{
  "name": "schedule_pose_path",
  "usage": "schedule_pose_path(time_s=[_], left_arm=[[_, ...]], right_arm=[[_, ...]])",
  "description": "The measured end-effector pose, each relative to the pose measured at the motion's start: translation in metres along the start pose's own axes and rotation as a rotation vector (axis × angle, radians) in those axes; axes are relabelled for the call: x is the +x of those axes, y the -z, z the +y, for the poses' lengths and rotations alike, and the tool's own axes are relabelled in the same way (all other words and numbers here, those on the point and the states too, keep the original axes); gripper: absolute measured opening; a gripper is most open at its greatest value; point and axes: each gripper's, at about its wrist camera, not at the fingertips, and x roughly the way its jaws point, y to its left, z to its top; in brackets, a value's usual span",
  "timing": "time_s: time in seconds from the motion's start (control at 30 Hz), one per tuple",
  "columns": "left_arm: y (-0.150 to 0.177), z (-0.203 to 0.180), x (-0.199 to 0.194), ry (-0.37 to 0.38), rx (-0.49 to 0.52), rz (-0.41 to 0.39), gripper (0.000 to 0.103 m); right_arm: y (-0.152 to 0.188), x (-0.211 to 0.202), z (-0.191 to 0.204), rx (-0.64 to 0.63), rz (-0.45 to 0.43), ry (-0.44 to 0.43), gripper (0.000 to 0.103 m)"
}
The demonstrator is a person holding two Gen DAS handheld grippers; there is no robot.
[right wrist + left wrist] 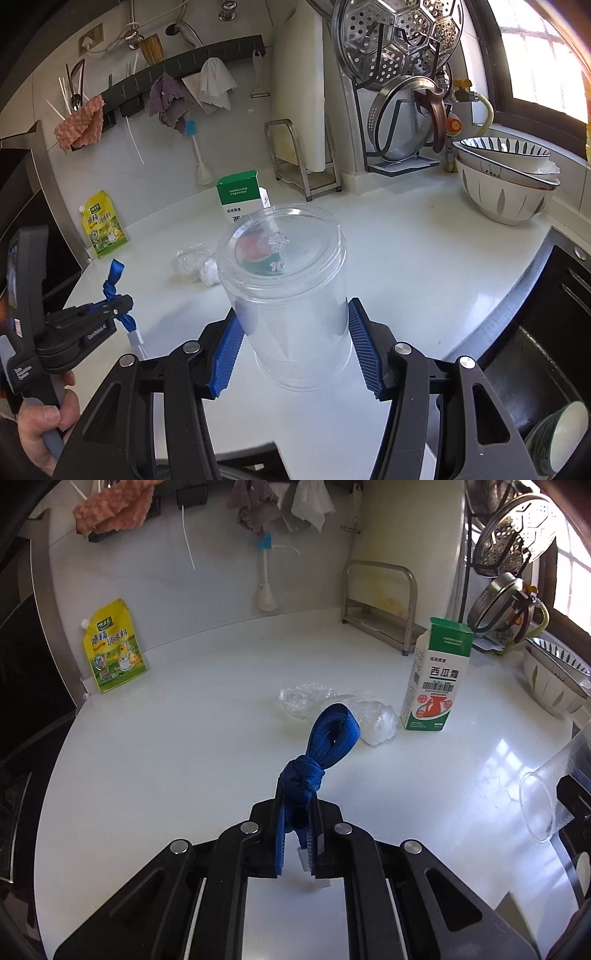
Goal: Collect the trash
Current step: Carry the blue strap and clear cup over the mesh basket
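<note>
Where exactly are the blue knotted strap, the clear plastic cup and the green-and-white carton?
blue knotted strap [301,781]: left wrist view, on the knot.
clear plastic cup [291,314]: right wrist view, on its side wall.
green-and-white carton [436,679]: left wrist view, on its printed front face.

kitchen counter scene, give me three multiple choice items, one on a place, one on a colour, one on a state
1. Where does the crumpled clear plastic bag lie?
A. on the white counter beside the green and white carton
B. inside the stacked bowls
C. hanging on the wall rail

2. What colour is the knotted strap?
A. red
B. blue
C. yellow

3. What is the right gripper doing?
A. open over nothing
B. shut on the carton
C. shut on the clear plastic cup

Key: 1 A, the bag rests on the counter left of the carton; 2 B, the strap in the left gripper is blue; 3 C, both pads press the cup's sides.
</note>
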Motion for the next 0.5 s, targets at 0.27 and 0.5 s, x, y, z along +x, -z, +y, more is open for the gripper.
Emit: schedule_pose_path(time_s=[0.27,0.5], left_arm=[[0.038,-0.01,-0.081,0.058,0.04,-0.07,0.01],[0.079,-0.02,-0.137,0.104,0.087,-0.096,0.01]], right_arm=[[0.051,-0.058,0.001,0.029,0.018,0.013,0.054],[0.094,-0.11,0.008,0.05,0.021,0.007,0.054]])
